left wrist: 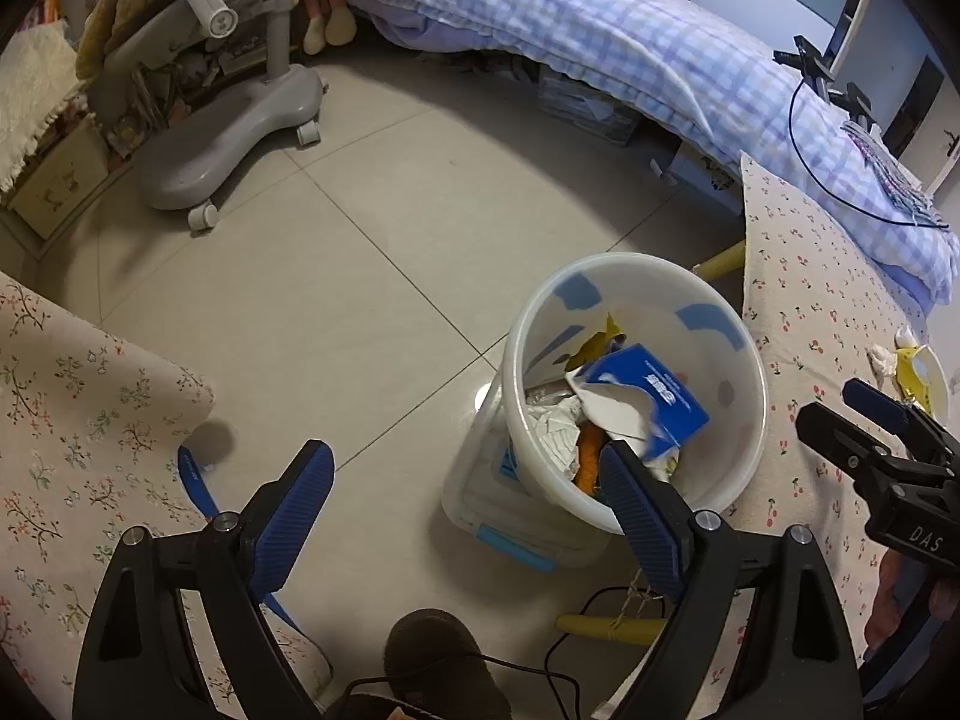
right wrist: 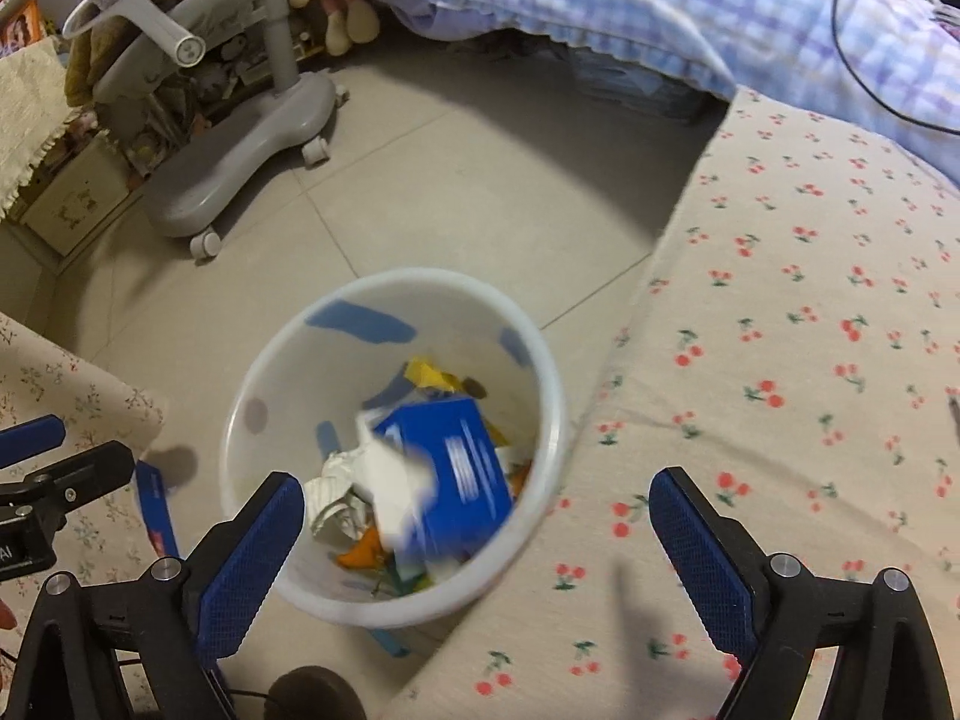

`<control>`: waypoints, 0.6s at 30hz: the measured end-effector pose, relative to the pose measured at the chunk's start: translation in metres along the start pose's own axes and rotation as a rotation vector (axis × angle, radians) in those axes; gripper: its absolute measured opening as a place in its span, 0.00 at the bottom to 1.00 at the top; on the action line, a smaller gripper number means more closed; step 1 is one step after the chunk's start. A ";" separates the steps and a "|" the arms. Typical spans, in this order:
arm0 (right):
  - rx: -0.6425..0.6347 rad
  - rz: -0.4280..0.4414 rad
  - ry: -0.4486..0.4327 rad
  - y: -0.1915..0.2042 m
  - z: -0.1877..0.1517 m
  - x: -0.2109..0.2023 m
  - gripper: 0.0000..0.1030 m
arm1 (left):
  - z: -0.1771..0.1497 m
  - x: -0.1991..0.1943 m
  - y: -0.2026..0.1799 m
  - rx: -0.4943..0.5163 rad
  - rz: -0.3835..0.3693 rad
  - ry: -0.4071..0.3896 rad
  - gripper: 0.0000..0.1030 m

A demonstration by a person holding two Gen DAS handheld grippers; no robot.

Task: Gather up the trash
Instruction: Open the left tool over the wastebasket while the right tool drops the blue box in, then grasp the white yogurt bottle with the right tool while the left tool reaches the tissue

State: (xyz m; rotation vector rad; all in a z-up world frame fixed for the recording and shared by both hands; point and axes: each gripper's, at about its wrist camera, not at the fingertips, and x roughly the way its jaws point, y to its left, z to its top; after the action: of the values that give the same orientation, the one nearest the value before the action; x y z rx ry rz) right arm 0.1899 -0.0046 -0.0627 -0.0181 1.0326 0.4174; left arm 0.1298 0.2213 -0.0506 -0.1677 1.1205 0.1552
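Observation:
A white plastic bin (left wrist: 744, 414) stands on the tiled floor between two cloth-covered surfaces. It holds a blue and white carton (left wrist: 654, 396), crumpled white paper (left wrist: 555, 426) and yellow and orange scraps. My left gripper (left wrist: 465, 480) is open and empty above the floor, its right finger over the bin's near rim. My right gripper (right wrist: 477, 501) is open and empty right above the bin (right wrist: 540, 360), with the carton (right wrist: 462, 468) blurred below it. The right gripper also shows in the left wrist view (left wrist: 864, 414). More trash, white and yellow scraps (left wrist: 912, 360), lies on the cherry-print cloth.
A cherry-print cloth surface (right wrist: 810, 330) lies right of the bin, a floral one (left wrist: 72, 420) left. A grey wheeled chair base (left wrist: 228, 138) stands far left, a bed with a checked blue quilt (left wrist: 600, 30) behind. A blue strip (left wrist: 195, 474), cables and a dark slipper (left wrist: 444, 666) lie near.

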 end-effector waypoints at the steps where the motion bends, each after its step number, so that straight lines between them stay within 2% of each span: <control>1: 0.003 -0.005 0.001 -0.004 -0.001 -0.002 0.93 | 0.000 -0.001 -0.002 0.002 -0.001 -0.001 0.89; 7: 0.032 -0.064 0.013 -0.034 -0.010 -0.021 0.93 | 0.002 -0.006 -0.023 0.031 -0.023 -0.006 0.94; 18: 0.114 -0.195 0.013 -0.118 -0.028 -0.071 0.93 | 0.003 -0.014 -0.092 0.108 -0.077 -0.014 0.99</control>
State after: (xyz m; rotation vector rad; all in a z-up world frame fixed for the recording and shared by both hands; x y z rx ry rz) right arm 0.1756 -0.1421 -0.0390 -0.0191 1.0552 0.1814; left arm 0.1459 0.1316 -0.0312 -0.1128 1.1038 0.0270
